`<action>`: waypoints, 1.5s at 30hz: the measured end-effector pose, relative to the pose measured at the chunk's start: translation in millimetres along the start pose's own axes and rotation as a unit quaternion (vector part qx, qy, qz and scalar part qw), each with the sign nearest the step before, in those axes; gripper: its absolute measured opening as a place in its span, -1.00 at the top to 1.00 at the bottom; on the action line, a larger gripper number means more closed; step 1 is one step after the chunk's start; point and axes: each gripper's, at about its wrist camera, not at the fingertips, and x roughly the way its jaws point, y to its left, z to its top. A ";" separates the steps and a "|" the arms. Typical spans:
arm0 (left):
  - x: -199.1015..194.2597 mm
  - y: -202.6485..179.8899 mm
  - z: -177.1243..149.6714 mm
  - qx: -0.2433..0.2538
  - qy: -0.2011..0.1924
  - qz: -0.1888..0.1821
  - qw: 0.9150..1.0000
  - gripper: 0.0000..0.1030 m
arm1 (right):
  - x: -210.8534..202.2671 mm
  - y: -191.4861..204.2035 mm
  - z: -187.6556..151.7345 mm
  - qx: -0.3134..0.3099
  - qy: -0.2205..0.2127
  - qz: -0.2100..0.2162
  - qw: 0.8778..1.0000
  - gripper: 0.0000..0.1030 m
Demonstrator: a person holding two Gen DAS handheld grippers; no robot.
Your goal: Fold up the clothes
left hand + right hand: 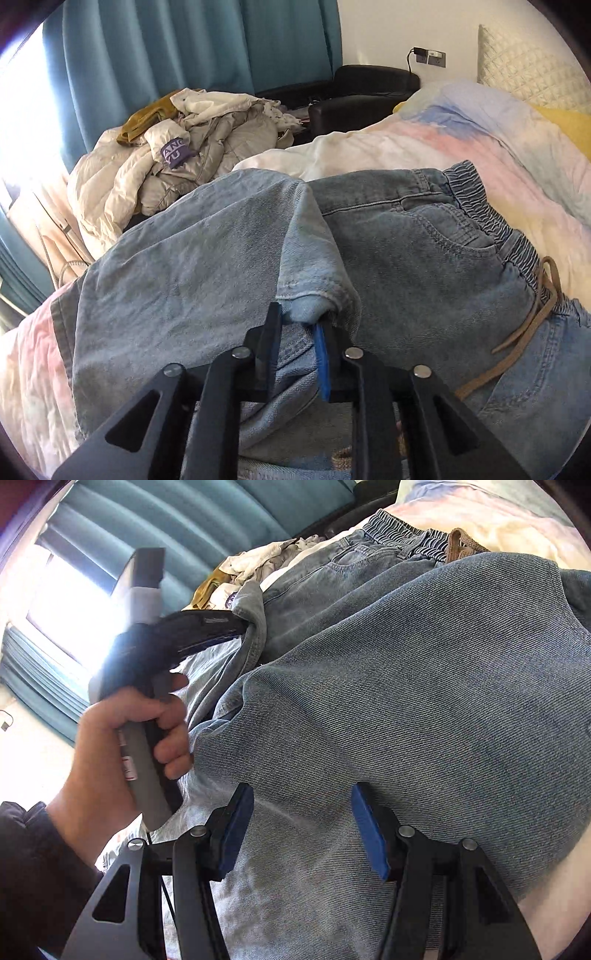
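A pair of light-blue jeans [406,236] lies on a bed under a pastel quilt [498,140], folded so that 1 leg [192,251] is doubled back over the seat. In the left wrist view the elastic waistband [491,218] sits toward the upper right, nearer the yellow pillow [569,122], with a tan drawstring [532,317] trailing down from it. The garment's long axis runs from that waistband diagonally down to the lower left, and the folded leg's hem [314,291] points toward the camera.

The left gripper [301,321] has its 2 fingers set narrowly apart around that hem; a bunched tuck of denim sits between them, touching the blue pad [321,358], though whether the pads press on it cannot be told. In the right wrist view a hand [122,746] holds this tool's grey handle [144,775], its tip at the hem's edge.

The right gripper [303,805] stands about half open, both blue pads [369,830] apart, with flat denim lying under and between them and nothing pinched.

Beyond the jeans, a heap of pale jackets and clothes [177,162] rests at the bed's far edge, in front of teal curtains [184,55] and a black armchair [362,92].
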 end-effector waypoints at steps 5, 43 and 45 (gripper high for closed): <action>-39.0 11.3 -8.0 -0.016 -0.034 -0.010 0.999 -0.25 | 0.8 8.8 -3.8 -0.007 -0.003 0.002 1.000 -0.08; -79.8 237.0 -127.7 -0.490 -0.135 -0.040 0.860 0.93 | 3.7 14.7 -10.5 -0.028 -0.004 -0.009 1.000 -0.08; -105.7 260.2 -126.1 -0.478 -0.153 -0.011 0.865 0.93 | 4.1 16.7 -11.7 -0.034 -0.004 -0.012 0.999 -0.08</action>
